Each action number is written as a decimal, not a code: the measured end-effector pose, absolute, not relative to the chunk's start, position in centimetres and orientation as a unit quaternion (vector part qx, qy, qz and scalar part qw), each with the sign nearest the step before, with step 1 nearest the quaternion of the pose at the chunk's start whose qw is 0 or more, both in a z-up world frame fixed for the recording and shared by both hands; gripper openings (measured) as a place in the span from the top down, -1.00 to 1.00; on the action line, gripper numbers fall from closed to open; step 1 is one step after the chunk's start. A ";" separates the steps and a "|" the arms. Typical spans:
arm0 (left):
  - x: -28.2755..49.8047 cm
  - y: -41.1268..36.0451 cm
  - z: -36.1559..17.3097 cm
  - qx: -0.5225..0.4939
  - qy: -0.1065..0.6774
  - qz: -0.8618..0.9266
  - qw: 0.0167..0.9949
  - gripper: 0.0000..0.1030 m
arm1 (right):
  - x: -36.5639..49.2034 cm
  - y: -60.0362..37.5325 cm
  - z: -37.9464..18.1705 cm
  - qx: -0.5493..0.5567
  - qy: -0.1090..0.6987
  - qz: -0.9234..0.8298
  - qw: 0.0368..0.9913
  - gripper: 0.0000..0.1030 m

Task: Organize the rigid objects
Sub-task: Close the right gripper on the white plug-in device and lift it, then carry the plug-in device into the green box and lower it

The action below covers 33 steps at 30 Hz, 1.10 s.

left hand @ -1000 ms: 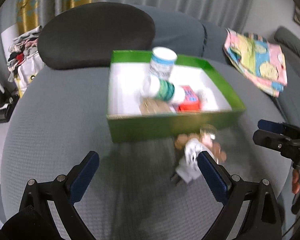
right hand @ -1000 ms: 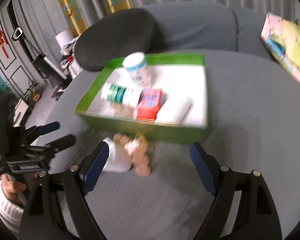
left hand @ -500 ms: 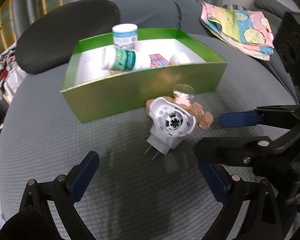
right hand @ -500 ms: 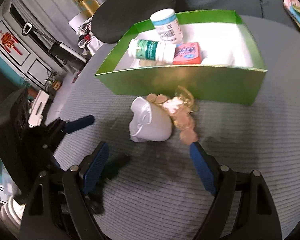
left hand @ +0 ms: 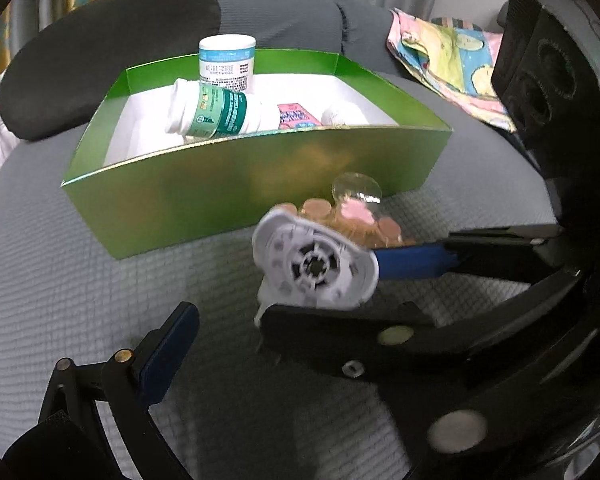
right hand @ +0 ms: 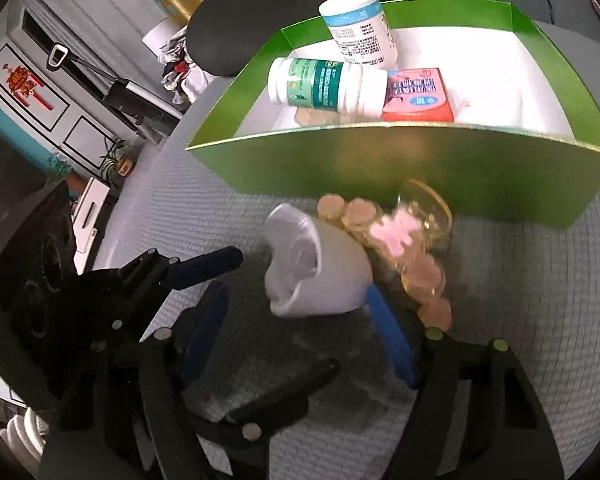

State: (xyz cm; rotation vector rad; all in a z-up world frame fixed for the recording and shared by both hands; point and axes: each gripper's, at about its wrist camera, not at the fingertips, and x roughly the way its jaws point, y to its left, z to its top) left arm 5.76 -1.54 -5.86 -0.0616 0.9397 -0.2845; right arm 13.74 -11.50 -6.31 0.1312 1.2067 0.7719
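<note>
A white plug adapter [left hand: 314, 268] lies on the grey seat in front of a green box [left hand: 228, 184]; it also shows in the right wrist view [right hand: 320, 276]. My right gripper [right hand: 296, 316] is open, its jaws on either side of the adapter, not visibly clamped. My left gripper [left hand: 284, 320] is open and empty just left of it. A string of round pink and tan tokens [right hand: 408, 248] lies beside the adapter. The box [right hand: 400, 168] holds two white bottles [right hand: 328, 88] and a pink packet [right hand: 418, 94].
A black cushion [left hand: 100, 52] lies behind the box. A patterned cloth [left hand: 452, 56] lies at the right on the sofa. Furniture and a plant stand on the floor at the left of the right wrist view.
Both grippers have moved in close to the adapter. The right gripper's jaws now sit around it, and the adapter looks larger and blurred.
</note>
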 end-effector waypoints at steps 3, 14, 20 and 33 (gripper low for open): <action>6.4 -1.5 -5.9 -0.033 0.448 -0.141 0.882 -0.91 | 14.4 -11.3 -6.9 0.059 0.559 0.345 0.752 -0.27; 7.4 -1.7 -6.5 -0.041 0.454 -0.163 0.875 -0.26 | 14.8 -10.7 -6.7 0.033 0.550 0.355 0.756 -0.12; 6.9 -1.3 -6.1 -0.040 0.451 -0.159 0.877 -0.13 | 14.5 -11.1 -6.3 0.037 0.544 0.354 0.760 0.08; 5.0 -1.6 -0.6 0.005 0.397 -0.152 0.905 -0.12 | 13.6 -11.9 -1.1 0.041 0.496 0.373 0.783 0.07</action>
